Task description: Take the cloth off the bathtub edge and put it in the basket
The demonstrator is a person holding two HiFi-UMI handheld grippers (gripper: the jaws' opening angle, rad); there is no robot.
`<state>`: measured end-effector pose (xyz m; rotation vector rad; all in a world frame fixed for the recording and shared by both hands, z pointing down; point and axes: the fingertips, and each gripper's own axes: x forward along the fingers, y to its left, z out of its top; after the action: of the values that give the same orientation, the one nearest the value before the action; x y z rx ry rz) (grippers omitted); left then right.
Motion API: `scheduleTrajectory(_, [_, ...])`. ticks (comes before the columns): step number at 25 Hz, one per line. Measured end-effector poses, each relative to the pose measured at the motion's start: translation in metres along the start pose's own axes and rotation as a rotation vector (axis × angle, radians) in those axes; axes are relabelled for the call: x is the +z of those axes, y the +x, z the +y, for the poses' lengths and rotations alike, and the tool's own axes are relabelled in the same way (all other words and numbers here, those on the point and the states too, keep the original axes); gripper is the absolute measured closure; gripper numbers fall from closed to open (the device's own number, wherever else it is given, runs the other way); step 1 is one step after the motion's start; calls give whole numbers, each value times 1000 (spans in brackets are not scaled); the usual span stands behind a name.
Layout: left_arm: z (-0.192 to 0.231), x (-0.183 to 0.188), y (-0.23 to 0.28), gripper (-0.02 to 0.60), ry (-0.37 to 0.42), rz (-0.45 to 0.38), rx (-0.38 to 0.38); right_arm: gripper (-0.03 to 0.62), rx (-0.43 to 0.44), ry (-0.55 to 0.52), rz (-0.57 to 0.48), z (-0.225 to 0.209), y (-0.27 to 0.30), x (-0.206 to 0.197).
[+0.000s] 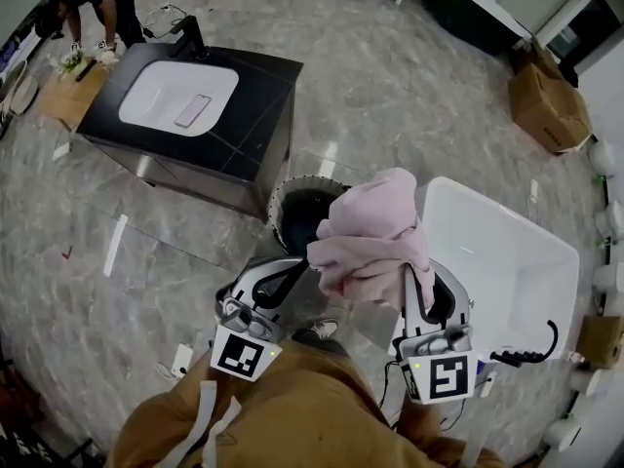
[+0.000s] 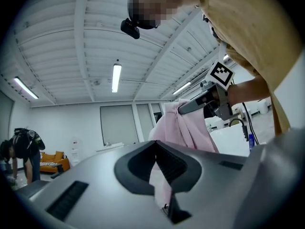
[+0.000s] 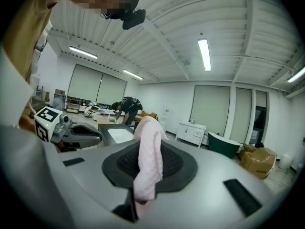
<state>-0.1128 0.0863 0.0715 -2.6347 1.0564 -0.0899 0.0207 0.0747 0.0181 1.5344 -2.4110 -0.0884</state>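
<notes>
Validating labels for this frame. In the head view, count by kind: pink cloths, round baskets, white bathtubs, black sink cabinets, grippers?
pink fabric cloth: 1
round dark basket: 1
white rectangular bathtub: 1
black sink cabinet with white basin: 1
grippers: 2 (left gripper, right gripper, both shut on the cloth)
Total: 6

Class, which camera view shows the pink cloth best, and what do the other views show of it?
The head view: nearly all of the pink cloth shows, bunched between the left gripper and the right gripper. Each gripper view shows just part of it, pinched in that gripper's own jaws.
</notes>
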Motion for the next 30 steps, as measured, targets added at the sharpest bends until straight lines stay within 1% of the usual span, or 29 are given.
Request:
scheduleTrajectory(4, [19,-6,-11,575,18,-19,-38,530,-19,2,-3,25,13,5])
scheduleTrajectory(7, [27,-11,-15,575,20,-20,-46,530,-23,-4,-2,37,19,1])
scheduleTrajectory(12, [21,-16,-9,575,24,-3,-60,530,19,-20,16,54,25,-10])
scheduleTrajectory(15, [16,-18,-2,575,7,15,-54,530,51,-23,32,53,28,-18])
scheduleTrajectory(19, [11,-22,13,575,18,40,-64,530,79,-6,44,45,35,-29])
scheduleTrajectory(26, [14,-35,37,575,8,79,-29,530,134,-12,52,33,61,-45])
scheduleTrajectory(30, [17,-55,44,575,-9,121,-6,530,156,-3,62,26,87,-66])
